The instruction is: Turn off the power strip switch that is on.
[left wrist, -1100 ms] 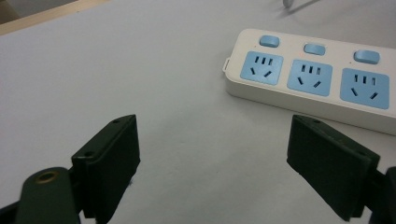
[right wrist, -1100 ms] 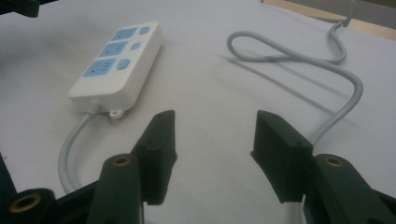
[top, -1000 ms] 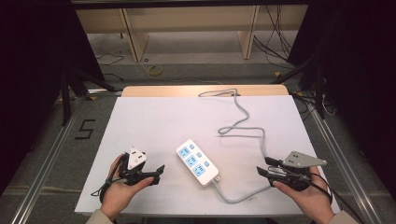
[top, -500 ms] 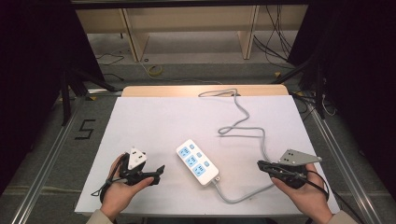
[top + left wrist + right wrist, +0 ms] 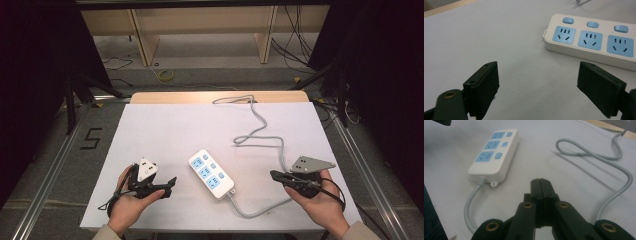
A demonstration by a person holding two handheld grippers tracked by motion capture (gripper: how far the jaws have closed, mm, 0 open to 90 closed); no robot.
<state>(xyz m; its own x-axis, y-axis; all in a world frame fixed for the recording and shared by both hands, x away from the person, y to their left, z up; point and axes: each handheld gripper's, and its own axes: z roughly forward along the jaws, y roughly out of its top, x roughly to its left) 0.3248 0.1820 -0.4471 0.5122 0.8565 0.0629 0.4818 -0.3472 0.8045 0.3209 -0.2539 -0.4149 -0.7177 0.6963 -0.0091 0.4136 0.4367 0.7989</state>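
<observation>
The left gripper [image 5: 537, 92] holds its jaws wide apart over bare white table [image 5: 165, 130], nothing between them; the power strip [image 5: 594, 41] lies just ahead and right of it; the right gripper [image 5: 541, 183] has its jaws pressed together, empty, the strip ahead-left and its grey cable [image 5: 599, 157] looping ahead-right.

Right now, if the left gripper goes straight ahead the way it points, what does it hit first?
Probably the power strip. The left gripper, open, points along the table toward it; its own view puts the strip ahead but off-centre, so it might only clip the near end.
</observation>
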